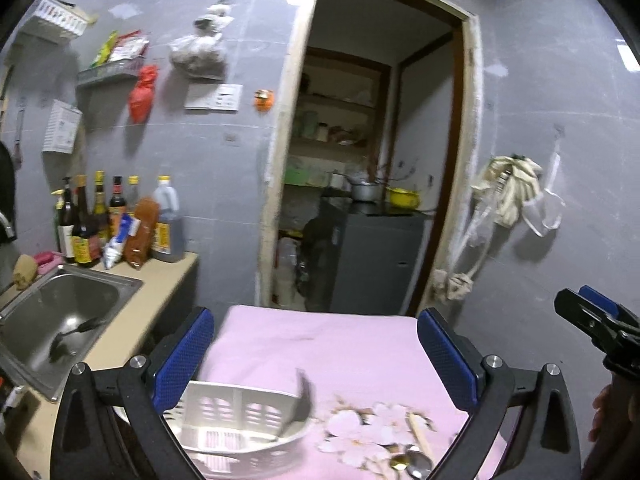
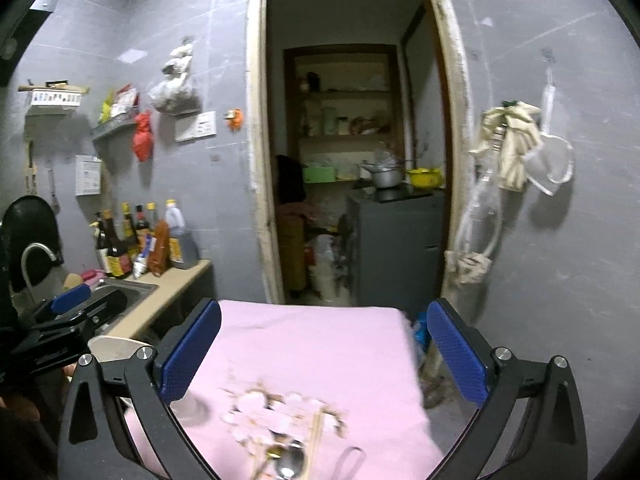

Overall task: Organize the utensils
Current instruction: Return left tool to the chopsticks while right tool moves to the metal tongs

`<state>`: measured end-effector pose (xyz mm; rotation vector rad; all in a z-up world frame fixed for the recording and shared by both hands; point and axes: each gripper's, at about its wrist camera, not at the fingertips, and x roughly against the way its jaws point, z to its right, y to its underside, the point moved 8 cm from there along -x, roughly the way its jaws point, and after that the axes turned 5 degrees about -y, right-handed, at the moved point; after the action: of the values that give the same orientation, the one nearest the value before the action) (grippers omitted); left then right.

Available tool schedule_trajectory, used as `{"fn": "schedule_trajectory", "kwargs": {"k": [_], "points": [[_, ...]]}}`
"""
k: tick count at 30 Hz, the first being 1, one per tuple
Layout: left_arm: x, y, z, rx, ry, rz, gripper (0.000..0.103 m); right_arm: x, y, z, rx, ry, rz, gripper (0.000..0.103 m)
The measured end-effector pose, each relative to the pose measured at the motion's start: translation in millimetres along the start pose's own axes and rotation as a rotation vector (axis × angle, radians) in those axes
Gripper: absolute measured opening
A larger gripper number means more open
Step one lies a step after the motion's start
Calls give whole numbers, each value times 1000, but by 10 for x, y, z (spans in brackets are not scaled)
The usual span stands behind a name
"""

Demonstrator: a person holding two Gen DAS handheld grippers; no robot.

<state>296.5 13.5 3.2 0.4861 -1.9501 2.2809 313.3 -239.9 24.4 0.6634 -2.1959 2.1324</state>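
Note:
My left gripper (image 1: 316, 354) is open and empty above a table with a pink flowered cloth (image 1: 320, 344). Below it stands a white slotted basket (image 1: 240, 420) with a dark utensil (image 1: 298, 404) leaning inside. Spoons and chopsticks (image 1: 416, 452) lie on the cloth at the lower right. My right gripper (image 2: 324, 354) is open and empty above the same cloth (image 2: 320, 344). Metal spoons (image 2: 290, 464) and chopsticks (image 2: 316, 436) lie below it. Each gripper shows at the edge of the other's view: the right one (image 1: 600, 316) and the left one (image 2: 76, 304).
A steel sink (image 1: 60, 320) with a utensil in it sits in a beige counter (image 1: 160, 292) at the left. Sauce bottles (image 1: 116, 224) stand by the wall. An open doorway (image 1: 360, 160) leads to a pantry. Rags (image 1: 512, 188) hang on the right wall.

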Motion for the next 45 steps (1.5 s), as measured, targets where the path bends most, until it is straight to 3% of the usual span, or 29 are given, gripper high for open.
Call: {"fn": "schedule_trajectory", "kwargs": {"k": [5,12,20,28,30,33,37,40,45], "points": [[-19,148,329,-34,36,-19,102,29,147,373,-28,50,-30,101],[-143,517,627,-49,48,-93,102,-128,619,807,-78,77,-131,101],[-393,1177,687,-30,8,-269,102,-472,1395,1016,-155,17,-314,101],[-669,1738,597,5,-13,-463,101,-831,2086,903,-214,-51,-466,101],[-709,1827,574,17,-14,-490,96,-910,2198,854,-217,-65,-486,98],[-796,1966,567,22,-14,-542,83,-1050,2326,761,-222,-78,-523,81],[-910,2146,611,41,8,-621,61,-1170,2411,712,-235,-96,-554,66],[-948,2246,642,51,22,-664,45,-1240,2457,639,-244,-104,-573,61],[-950,2312,660,59,27,-693,40,-1351,2497,535,-246,-89,-599,56]]}}
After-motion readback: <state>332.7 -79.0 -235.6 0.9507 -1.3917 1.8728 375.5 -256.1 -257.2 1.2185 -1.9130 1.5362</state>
